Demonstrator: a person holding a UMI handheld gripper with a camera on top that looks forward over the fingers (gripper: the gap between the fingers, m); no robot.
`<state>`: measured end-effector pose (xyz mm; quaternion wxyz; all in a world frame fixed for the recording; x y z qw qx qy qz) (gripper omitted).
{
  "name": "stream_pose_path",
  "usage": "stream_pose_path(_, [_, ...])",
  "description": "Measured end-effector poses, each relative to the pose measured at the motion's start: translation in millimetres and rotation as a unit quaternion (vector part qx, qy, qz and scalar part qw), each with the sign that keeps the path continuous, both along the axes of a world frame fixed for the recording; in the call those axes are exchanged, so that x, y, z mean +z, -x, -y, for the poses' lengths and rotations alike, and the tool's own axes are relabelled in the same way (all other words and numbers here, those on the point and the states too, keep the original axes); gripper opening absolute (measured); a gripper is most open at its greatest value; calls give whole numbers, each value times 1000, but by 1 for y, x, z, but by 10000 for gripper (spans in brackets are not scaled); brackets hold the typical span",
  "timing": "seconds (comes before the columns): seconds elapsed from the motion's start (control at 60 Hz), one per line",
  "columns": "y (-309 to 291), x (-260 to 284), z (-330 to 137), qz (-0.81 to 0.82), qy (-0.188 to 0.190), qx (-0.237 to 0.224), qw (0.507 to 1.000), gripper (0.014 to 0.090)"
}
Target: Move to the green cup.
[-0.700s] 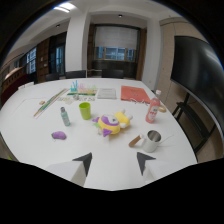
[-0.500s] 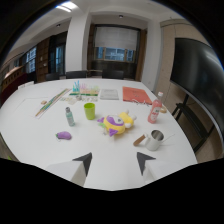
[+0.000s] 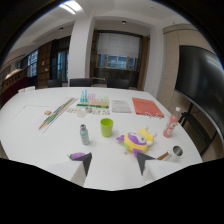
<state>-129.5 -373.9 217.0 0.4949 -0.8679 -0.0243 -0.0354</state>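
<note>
The lime-green plastic cup stands upright on the white surface, just beyond the gripper and in line with the gap between its fingers. No writing can be read on anything here. The gripper's dark fingers are spread wide and hold nothing. A small purple object is partly hidden by one finger. A grey bottle stands beside the cup; a yellow-and-purple plush toy lies ahead on the other side.
</note>
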Motion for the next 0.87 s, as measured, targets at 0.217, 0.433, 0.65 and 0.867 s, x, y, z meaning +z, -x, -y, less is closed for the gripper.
stream_pose_path(0.217, [16,-31,-95,-13,3,6,1000,856])
stream_pose_path(0.433, [22,-91,-187,-27,25,9,999,855])
stream_pose_path(0.65, [21,-139,-224,-33,66,10,997,852])
stream_pose_path(0.867, [21,-148,-234,-36,76,11,996,856])
